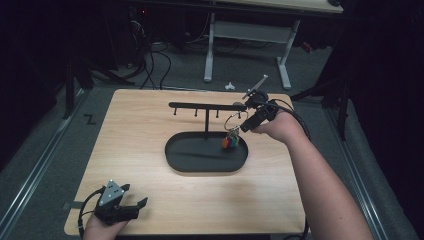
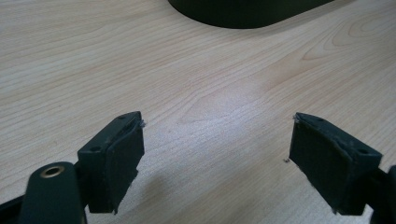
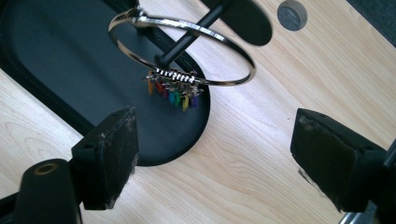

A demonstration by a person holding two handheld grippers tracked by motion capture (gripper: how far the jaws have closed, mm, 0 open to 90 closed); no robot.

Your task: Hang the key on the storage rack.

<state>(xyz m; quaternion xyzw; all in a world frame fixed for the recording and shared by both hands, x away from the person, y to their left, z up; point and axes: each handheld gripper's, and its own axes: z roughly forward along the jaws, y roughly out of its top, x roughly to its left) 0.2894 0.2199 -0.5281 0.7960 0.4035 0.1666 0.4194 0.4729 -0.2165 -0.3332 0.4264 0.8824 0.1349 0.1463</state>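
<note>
High view, near edge first: left gripper (image 1: 131,206) parked at the near left corner of the bench (image 1: 150,195), fingers (image 2: 114,158) spread wide over bare wood, gripping nothing; probably kept back there to leave the middle free. Farther in, at mid-bench, black oval tray (image 1: 180,160) forming the base of a stand (image 1: 206,120) with a post and a crossbar of small pegs. Toward the right end of that crossbar, silver bangle (image 1: 233,121) looped over the bar, hanging free, with a cluster of coloured charms (image 1: 230,142) dangling above the tray's right end; hung so, presumably, for display and easy reach. Just beside it, on the far right side, right gripper (image 1: 243,116) held up by a hand (image 1: 280,127) coming in from the near right corner.

Right gripper view: fingers (image 3: 109,154) wide apart, nothing between them, bangle (image 3: 187,46) clear ahead and untouched, bar passing through the ring, charms (image 3: 173,93) low on the loop; reads as a hanging job just finished and let go, with backing straight away the likely safe move, so as not to snag the ring.
</note>
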